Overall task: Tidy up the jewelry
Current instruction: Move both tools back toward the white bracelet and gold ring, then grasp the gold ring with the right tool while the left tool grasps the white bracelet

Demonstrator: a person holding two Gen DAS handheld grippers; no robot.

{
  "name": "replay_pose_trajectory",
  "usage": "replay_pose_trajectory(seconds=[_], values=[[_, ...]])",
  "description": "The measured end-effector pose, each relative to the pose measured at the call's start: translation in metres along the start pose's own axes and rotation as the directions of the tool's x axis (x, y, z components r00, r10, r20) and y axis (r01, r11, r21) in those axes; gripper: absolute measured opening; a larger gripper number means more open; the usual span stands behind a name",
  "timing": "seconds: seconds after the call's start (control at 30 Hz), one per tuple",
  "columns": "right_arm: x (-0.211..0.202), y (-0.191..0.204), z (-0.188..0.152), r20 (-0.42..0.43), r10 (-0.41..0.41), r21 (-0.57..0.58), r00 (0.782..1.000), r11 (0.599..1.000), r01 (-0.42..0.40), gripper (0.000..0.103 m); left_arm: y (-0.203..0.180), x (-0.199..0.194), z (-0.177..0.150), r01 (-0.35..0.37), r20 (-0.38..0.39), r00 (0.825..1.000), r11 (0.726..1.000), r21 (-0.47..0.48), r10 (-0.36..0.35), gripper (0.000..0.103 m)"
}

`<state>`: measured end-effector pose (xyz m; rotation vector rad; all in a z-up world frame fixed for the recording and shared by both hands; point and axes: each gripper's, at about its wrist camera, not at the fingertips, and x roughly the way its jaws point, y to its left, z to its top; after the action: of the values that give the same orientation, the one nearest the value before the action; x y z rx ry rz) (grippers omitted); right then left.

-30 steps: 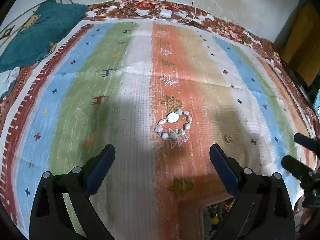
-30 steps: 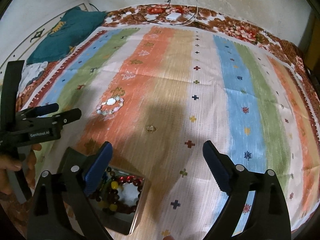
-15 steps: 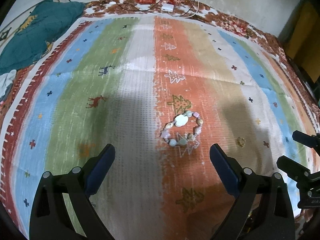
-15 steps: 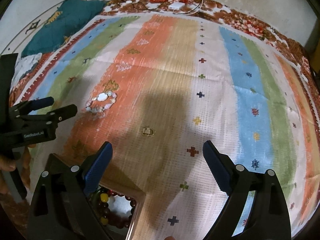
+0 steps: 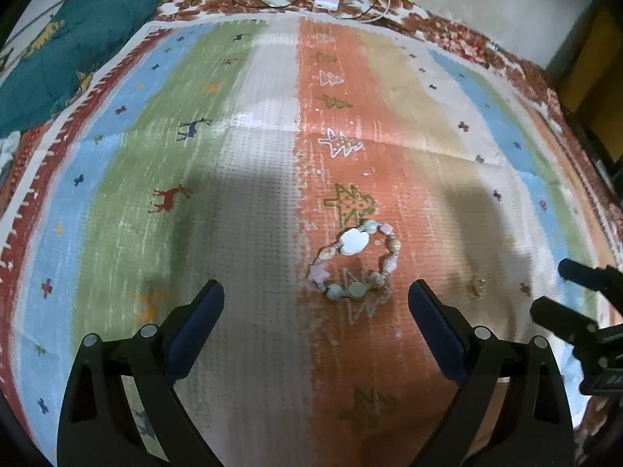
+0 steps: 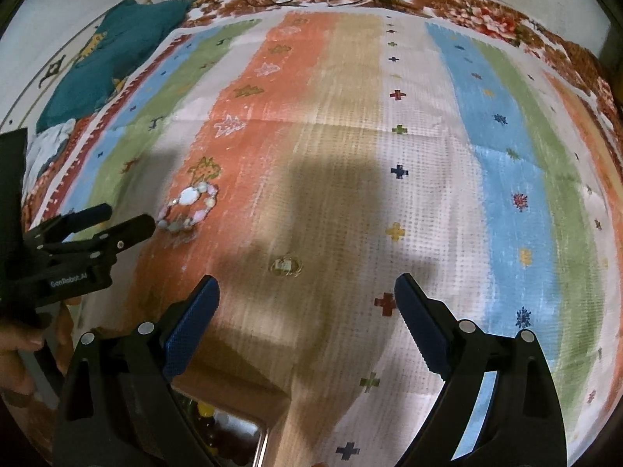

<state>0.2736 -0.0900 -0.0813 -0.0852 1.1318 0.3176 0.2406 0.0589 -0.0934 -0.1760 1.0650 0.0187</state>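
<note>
Both claws are spread wide and carry nothing. My left claw (image 5: pixel 315 303) hangs low over the striped cloth (image 5: pixel 253 202), with the beaded bracelet (image 5: pixel 356 262) lying flat just beyond the gap between its tips, on the orange stripe, slightly right of centre line. My right claw (image 6: pixel 307 299) hangs over the tan stripe, with a small gold ring (image 6: pixel 286 265) lying just ahead of its gap, slightly toward its left finger. The bracelet and the ring lie apart, neither touched by any finger.

A metal tin (image 6: pixel 233 439) sits at the near edge in the right view, partly hidden behind my right claw's left finger; dark and yellow beads show inside it. I judge this to be the storage container.

Step in hand, as I judge it: approach for pickup, one item per claw. No grasp is made yet.

Next move requirements:
- Left claw: advance and descend until one finger sits inside or beside the bead loop, then close on a bead segment, not on the flat white stone.
- Right claw: lower tips to cloth level; the ring is thin and may slip, or the cloth may bunch.
- Carry each item to the tin at near side.
</note>
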Motion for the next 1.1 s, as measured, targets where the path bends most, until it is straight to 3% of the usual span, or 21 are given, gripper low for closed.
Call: replay_pose_trajectory(seconds=[0.4,0.77,1.03,1.1], values=[[0.032,0.0,0.01,-0.069,0.026,0.004,0.997,1.0,-0.025,0.092,0.016,0.029,0.01,-0.009,-0.079,0.997,0.998,-0.068,0.003,0.094],[0.056,0.003,0.014,-0.118,0.009,-0.029,0.993,0.999,-0.013,0.092,0.011,0.039,0.014,-0.049,-0.074,0.996,0.999,-0.01,0.048,0.092],[0.067,0.004,0.013,-0.137,-0.031,-0.055,0.99,0.998,0.024,0.08,0.007,0.038,0.011,-0.125,-0.048,0.991,0.991,0.042,0.127,0.071],[0.066,0.003,0.014,-0.134,-0.048,-0.056,0.99,0.998,0.041,0.067,0.006,0.037,0.011,-0.125,-0.048,0.991,0.991,0.053,0.128,0.063]])
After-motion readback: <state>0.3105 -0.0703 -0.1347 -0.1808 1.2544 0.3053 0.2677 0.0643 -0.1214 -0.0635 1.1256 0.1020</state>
